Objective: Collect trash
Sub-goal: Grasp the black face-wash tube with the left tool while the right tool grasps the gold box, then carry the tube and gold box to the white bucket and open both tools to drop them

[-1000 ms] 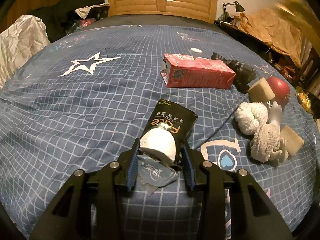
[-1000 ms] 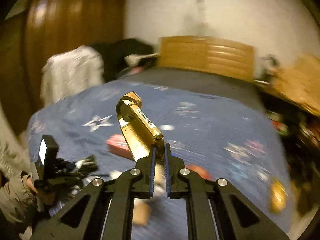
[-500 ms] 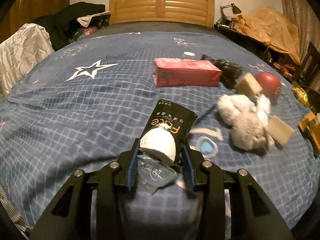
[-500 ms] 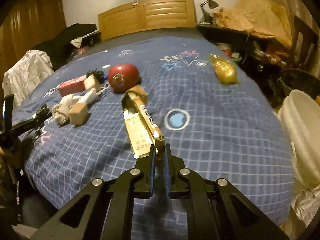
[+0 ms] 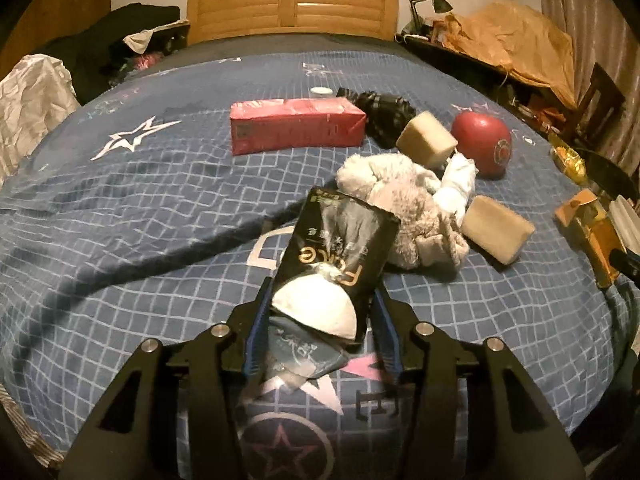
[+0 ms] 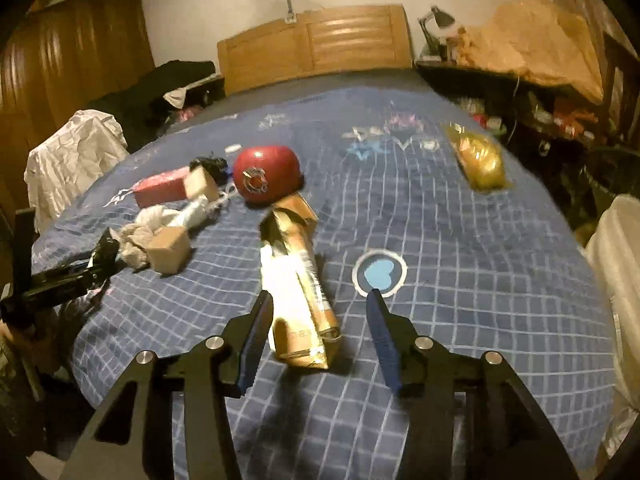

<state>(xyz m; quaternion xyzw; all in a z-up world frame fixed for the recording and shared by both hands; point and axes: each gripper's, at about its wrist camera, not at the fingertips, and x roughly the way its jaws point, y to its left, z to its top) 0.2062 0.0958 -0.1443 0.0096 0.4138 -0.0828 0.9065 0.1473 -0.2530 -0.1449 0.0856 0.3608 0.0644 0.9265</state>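
My left gripper [image 5: 320, 304] is shut on a black tissue pack [image 5: 340, 248] with white tissue [image 5: 316, 308] bulging from it, held above the blue quilt [image 5: 140, 220]. My right gripper [image 6: 320, 312] is open; a gold carton [image 6: 298, 280] lies on the quilt [image 6: 460, 300] between its fingers, blurred. The gold carton also shows at the right edge of the left wrist view [image 5: 592, 228]. On the quilt lie a red carton [image 5: 296, 126], a red ball [image 5: 482, 144], two tan blocks [image 5: 426, 140] [image 5: 498, 234], a grey-white rag bundle [image 5: 412, 204] and a black crumpled bag [image 5: 386, 114].
A gold snack bag [image 6: 478, 158] lies far right on the quilt. A wooden headboard [image 5: 292, 8] stands at the back. A cluttered side table [image 5: 500, 52] runs along the right. White cloth [image 5: 32, 100] and dark clothes sit left. A white bag [image 6: 618, 264] is at right.
My right gripper has opened and let go of the gold carton, which now lies on the quilt. My left gripper moved right, still holding the tissue pack.
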